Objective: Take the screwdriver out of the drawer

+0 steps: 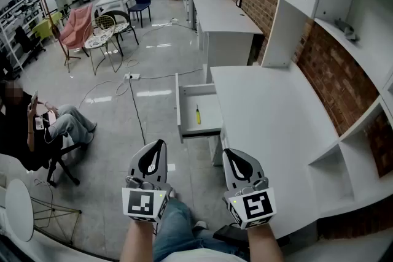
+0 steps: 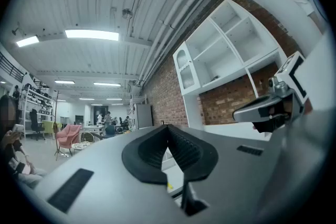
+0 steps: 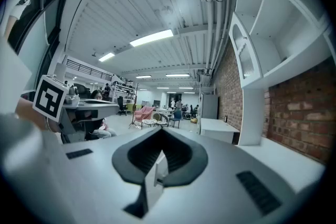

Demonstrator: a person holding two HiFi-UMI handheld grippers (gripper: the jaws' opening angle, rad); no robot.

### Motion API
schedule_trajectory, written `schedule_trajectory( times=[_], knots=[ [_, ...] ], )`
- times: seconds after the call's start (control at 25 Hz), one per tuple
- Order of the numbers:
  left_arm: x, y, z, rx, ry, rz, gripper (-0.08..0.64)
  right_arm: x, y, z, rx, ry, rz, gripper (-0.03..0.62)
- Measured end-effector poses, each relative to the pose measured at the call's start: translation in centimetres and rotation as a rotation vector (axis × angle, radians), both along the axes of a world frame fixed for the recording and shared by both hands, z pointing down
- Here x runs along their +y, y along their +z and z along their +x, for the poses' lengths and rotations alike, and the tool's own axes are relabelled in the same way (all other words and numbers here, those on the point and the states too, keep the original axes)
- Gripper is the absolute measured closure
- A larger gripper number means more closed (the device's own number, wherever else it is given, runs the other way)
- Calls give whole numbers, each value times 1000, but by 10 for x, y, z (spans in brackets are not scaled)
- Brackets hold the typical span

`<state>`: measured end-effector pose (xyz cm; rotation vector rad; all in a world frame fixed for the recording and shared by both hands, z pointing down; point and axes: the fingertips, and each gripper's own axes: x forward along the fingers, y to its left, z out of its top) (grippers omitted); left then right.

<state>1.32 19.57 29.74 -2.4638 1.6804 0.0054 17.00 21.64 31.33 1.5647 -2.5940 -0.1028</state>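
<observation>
In the head view a screwdriver (image 1: 198, 115) with a yellow handle lies in the open white drawer (image 1: 184, 124), which sticks out from the white desk (image 1: 270, 126). Both grippers hover side by side below the drawer, over the floor and well short of it. My left gripper (image 1: 161, 143) is shut with nothing in it, and its ribbed jaws meet at the tip in the left gripper view (image 2: 168, 127). My right gripper (image 1: 228, 151) is also shut and empty, its jaws closed together in the right gripper view (image 3: 160, 129). A sliver of the yellow screwdriver (image 2: 169, 185) shows below the left jaws.
White shelves (image 1: 362, 40) on a brick wall (image 1: 334, 80) rise behind the desk. A second white desk (image 1: 221, 18) stands farther back. A person sits on a chair (image 1: 37, 126) at the left. Cables (image 1: 132, 101) run across the glossy floor, with chairs (image 1: 101, 30) beyond.
</observation>
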Motion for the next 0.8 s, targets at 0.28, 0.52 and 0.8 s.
schedule_trajectory(
  times=[0.28, 0.52, 0.8],
  knots=[
    [-36, 11, -30, 33, -16, -26, 547, -36, 17, -19, 5, 14, -43, 583],
    [-87, 27, -66, 56, -26, -61, 548, -88, 37, -44, 23, 27, -85, 582],
    [-179, 49, -105, 63, 11, -112, 546, -175, 56, -75, 39, 74, -136, 581]
  ],
)
